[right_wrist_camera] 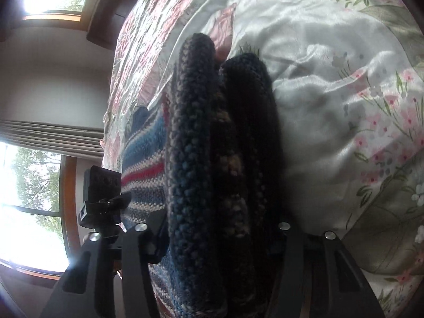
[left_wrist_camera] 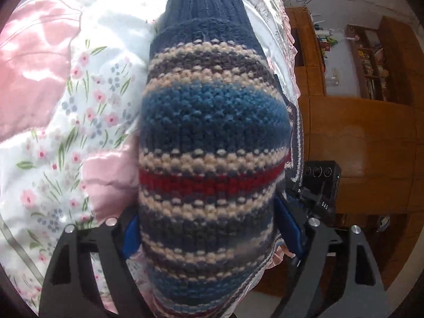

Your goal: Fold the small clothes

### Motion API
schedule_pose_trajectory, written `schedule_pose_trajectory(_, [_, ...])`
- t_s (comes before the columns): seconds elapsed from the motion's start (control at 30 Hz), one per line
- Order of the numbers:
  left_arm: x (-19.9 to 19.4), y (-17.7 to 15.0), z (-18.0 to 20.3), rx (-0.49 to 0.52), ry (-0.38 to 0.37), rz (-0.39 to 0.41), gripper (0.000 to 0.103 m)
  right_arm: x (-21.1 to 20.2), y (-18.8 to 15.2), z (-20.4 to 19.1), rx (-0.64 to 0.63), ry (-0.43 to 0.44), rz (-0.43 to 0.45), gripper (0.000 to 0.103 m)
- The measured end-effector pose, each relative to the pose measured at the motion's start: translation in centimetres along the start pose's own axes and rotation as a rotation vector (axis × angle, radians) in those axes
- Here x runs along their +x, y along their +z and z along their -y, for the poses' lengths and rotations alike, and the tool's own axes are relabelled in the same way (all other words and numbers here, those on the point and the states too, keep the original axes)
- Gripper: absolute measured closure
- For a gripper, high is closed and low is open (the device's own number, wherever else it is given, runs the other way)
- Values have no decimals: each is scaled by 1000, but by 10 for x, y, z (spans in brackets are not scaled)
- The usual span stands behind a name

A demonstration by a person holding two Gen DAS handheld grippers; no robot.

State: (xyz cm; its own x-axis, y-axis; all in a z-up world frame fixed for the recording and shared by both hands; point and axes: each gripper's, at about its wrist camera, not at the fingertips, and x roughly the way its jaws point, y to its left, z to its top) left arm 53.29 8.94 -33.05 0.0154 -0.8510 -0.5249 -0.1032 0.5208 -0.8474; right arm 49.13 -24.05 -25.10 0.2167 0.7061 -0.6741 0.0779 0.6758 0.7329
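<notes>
The floral bedspread (left_wrist_camera: 66, 100) fills the left of the left wrist view. At centre, the striped knit sweater (left_wrist_camera: 212, 143) bulges up between the 2 fingers of the left gripper (left_wrist_camera: 209, 235), whose blue pads (left_wrist_camera: 131, 238) press in on the wool from both sides: the jaws are closed on a thick bunch of the garment, with the ribbed navy cuff or collar pointing away over the bed. At the right edge sit the right gripper (left_wrist_camera: 322, 182) and, beyond it, wooden shelving (left_wrist_camera: 371, 61).

In the right wrist view, a bright window (right_wrist_camera: 31, 185) comes first, then the left gripper (right_wrist_camera: 106, 198), then 2 dark rolled folds of the sweater standing in the right gripper (right_wrist_camera: 217, 238), its jaws narrowed around them.

The likely risk is slippage. Bulky knit gripped in a bunch may pull free of one gripper if the hands move apart, spoiling the fold.

Only the left view shows the stripes lit and the cuff. Only the right shows the doubled layers edge-on.
</notes>
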Motion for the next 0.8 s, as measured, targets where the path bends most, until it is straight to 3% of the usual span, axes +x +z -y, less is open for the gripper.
schedule_pose_trajectory(0.1, [-9,-3,8,29,18,-7,35,-11,-10,-18,-34,-28,48,60])
schedule_pose_trajectory(0.23, [-36,-15,23,63,56,12,37,-18,-28,-54,-89,-38,79,62])
schedule_pose_trajectory(0.43, [-123,-55,22,110,92,74,37,-1,-75,-124,-150,28,74,62])
schedule_pose_trajectory(0.6, [-213,-112,-20,110,110,157,37,45,-131,-185,-203,112,49,62])
schedule_pose_trajectory(0.8, [-296,-182,-110,43,166,251,37,143,-201,-229,-239,151,-40,62])
